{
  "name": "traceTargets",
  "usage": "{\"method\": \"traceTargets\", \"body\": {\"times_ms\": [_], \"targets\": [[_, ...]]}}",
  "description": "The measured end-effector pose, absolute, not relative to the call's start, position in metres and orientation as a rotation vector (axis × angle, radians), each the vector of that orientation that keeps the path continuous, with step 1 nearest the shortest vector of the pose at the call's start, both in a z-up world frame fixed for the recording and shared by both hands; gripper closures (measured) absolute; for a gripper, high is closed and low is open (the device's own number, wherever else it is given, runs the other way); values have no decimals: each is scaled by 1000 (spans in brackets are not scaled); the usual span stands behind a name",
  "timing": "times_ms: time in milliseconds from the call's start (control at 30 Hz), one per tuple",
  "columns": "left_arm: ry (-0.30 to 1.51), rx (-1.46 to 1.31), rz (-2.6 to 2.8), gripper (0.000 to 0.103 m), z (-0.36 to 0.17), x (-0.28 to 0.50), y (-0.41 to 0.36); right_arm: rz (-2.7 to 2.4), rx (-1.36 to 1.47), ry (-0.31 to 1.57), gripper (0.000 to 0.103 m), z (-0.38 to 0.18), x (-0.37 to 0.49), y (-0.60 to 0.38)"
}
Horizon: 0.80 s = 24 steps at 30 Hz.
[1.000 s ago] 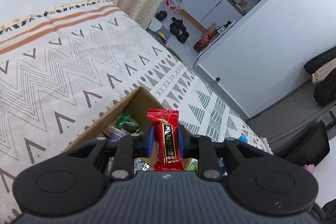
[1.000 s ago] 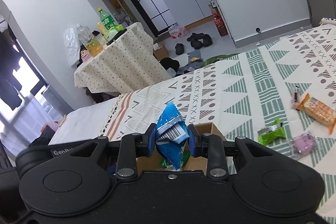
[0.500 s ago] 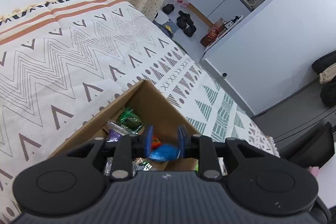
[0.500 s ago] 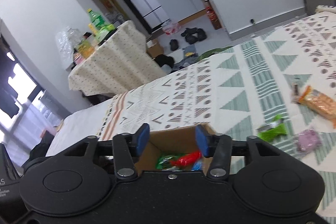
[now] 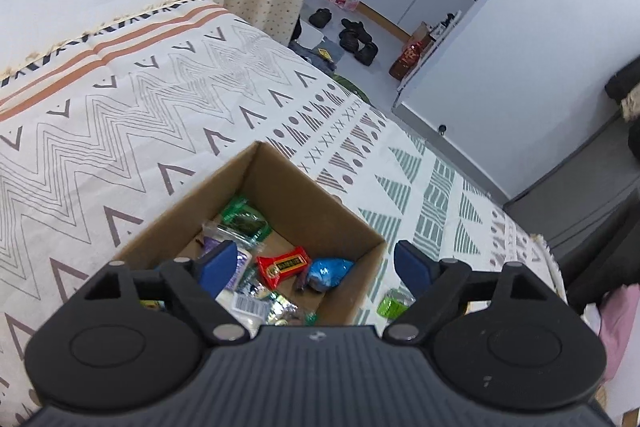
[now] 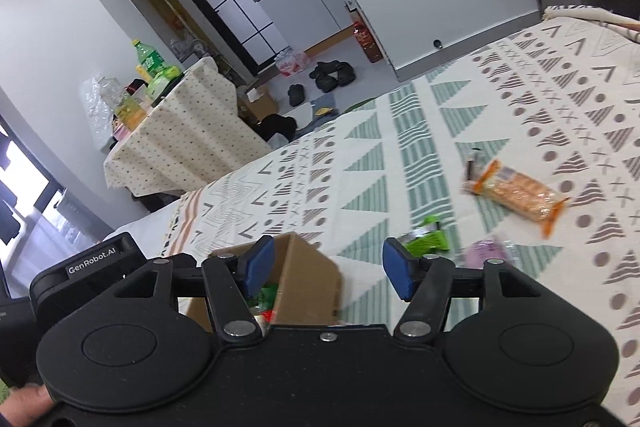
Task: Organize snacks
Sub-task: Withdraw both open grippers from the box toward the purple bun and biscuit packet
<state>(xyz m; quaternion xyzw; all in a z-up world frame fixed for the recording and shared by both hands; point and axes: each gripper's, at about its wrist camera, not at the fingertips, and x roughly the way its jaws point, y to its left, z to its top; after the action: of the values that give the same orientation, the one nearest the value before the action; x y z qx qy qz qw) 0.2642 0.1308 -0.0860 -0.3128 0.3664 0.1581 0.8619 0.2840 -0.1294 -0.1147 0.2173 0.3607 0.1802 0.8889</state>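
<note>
Hovering over a cardboard box (image 5: 304,195) on a patterned blanket (image 5: 120,107): left gripper (image 5: 316,263), jaws opening, wide apart, nothing between the pads. Inside the box, far left to right: green wrapper (image 5: 244,223), purple packet (image 5: 212,247) partly behind the left finger, red candy (image 5: 284,265) lying flat, blue packet (image 5: 330,273) just beside it on the right. Nearer, against the gripper body: white packet with a barcode (image 5: 246,305). Just outside the box's right wall, on the blanket: small green snack (image 5: 394,305).

Seen from the right wrist: right gripper (image 6: 324,271), jaws opening, spread, pinching nothing, the box's near right corner (image 6: 310,279) showing between the fingers. Far left in this view, beside the box: black body of the other gripper (image 6: 88,271). Low at the left edge: a fingertip (image 6: 24,397) of the person. Right of the box, loose on the blanket: green snack (image 6: 426,237), blurred purple packet (image 6: 488,251), and farther right an orange cracker pack (image 6: 516,193) with a small dark wrapper (image 6: 472,163) touching its far end.
</note>
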Motion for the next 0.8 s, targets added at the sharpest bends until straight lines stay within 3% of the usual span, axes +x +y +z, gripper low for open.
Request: {"method": "traceTargets", "body": {"times_ms": [400,800], "targets": [[775,-503,155,9,-83,275,61,316,432,732,24,-124,276,-194],[831,-451,86,9,-100,289,19,290,428,714,24,-168,280,-245]]}}
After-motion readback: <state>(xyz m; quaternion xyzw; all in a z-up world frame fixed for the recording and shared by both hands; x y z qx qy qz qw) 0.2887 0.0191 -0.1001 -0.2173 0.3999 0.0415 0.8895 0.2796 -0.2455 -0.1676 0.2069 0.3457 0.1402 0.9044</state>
